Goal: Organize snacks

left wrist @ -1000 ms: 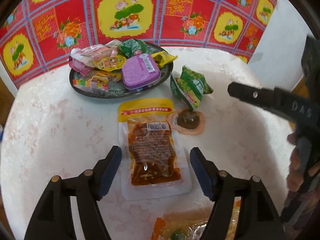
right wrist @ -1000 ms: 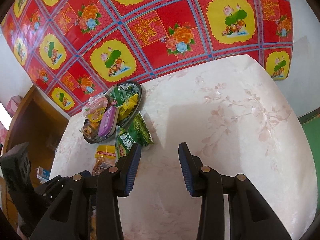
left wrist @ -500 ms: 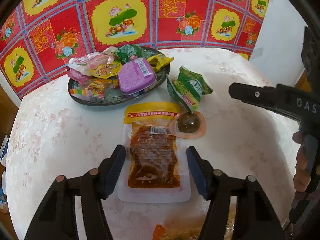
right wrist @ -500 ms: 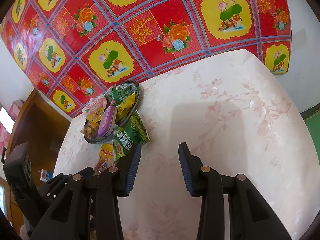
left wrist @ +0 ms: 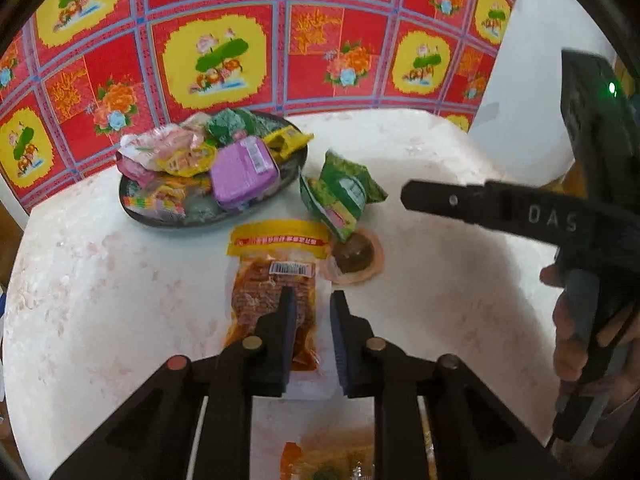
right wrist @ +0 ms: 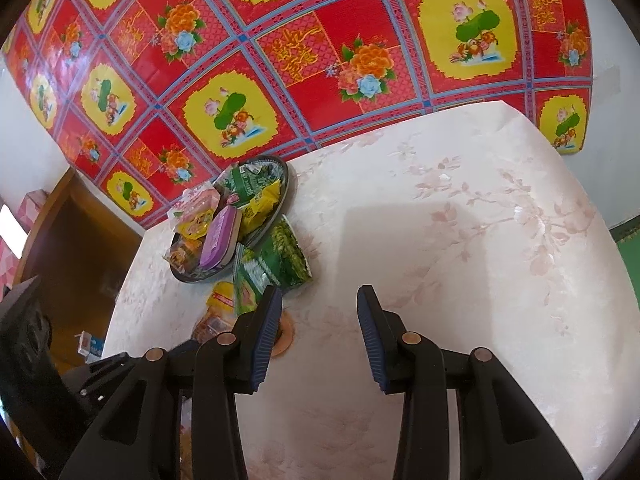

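Observation:
A clear pouch of reddish-brown meat with a yellow top [left wrist: 272, 280] lies on the pale flowered table. My left gripper [left wrist: 312, 304] is shut on the pouch's right side, its left finger lying over the meat. Just beyond sit a round brown snack in a pink wrapper [left wrist: 354, 258] and green packets [left wrist: 344, 192]. A dark plate [left wrist: 136, 204] behind holds several snacks, among them a purple box [left wrist: 244, 172]. My right gripper [right wrist: 318, 308] hovers open over bare tabletop with nothing between its fingers; the green packets [right wrist: 280, 260] and the plate [right wrist: 286, 184] lie to its left.
A red and yellow flowered cloth [left wrist: 216, 52] covers the wall behind the table. A wooden cabinet [right wrist: 80, 248] stands off the table's left edge. A person's hand [left wrist: 572, 320] holds the right gripper's handle. Another orange packet [left wrist: 320, 464] lies under my left gripper.
My left gripper's jaws went from wide apart either side of the meat pouch to narrow on its right side, and it tilted slightly. The right gripper kept still.

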The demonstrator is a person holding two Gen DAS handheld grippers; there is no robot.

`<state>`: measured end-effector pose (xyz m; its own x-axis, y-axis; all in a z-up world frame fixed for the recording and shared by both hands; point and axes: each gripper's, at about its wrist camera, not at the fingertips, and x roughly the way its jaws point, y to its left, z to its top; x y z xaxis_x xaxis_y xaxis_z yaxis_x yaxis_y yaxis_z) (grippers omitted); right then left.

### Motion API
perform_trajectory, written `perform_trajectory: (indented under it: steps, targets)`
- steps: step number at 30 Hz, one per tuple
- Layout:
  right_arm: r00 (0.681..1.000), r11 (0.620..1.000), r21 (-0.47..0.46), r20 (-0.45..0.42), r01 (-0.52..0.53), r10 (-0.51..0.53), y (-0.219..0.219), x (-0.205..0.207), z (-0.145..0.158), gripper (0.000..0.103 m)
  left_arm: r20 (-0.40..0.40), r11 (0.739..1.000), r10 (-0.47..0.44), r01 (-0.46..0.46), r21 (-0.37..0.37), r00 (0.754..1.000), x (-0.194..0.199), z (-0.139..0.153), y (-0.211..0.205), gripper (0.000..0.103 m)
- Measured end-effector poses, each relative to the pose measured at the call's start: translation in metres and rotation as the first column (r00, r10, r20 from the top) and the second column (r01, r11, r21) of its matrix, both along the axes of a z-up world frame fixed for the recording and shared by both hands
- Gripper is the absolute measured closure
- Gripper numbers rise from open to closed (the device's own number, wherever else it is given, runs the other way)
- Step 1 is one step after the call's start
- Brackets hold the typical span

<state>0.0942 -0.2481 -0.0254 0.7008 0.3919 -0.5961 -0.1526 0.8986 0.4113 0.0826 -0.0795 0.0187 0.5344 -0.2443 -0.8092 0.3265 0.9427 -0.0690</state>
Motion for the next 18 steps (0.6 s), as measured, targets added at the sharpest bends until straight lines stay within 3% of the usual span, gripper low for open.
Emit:
perform_trajectory:
  steps: [8, 10, 11, 13, 18]
  targets:
    - [1.000, 1.000, -0.014, 0.004, -0.024, 0.024, 0.007, 0.002, 0.000, 0.062, -0.013, 0.995, 0.093, -0.093, -0.023, 0.996, 0.008, 0.003, 0.030, 0.086]
    - [0.999, 0.999, -0.016, 0.011, -0.039, 0.039, 0.011, 0.005, 0.001, 0.058, -0.034, 0.993, 0.107, -0.109, -0.044, 0.994, 0.010, 0.002, 0.039, 0.081]
    - [0.999, 0.999, -0.021, 0.015, -0.048, 0.049, 0.013, 0.006, 0.002, 0.046, -0.045, 0.992, 0.110, -0.112, -0.061, 0.993, 0.011, 0.001, 0.043, 0.074]
    - [0.997, 0.997, -0.046, 0.021, -0.067, 0.068, 0.020, 0.011, 0.003, 0.036, -0.059, 0.990, 0.117, -0.121, -0.079, 0.991, 0.010, 0.000, 0.048, 0.069]
    - [0.994, 0.983, -0.149, 0.024, -0.106, 0.111, 0.042, 0.025, 0.003, 0.035, -0.065, 0.992, 0.102, -0.107, -0.071, 0.993, 0.007, 0.000, 0.046, 0.049]
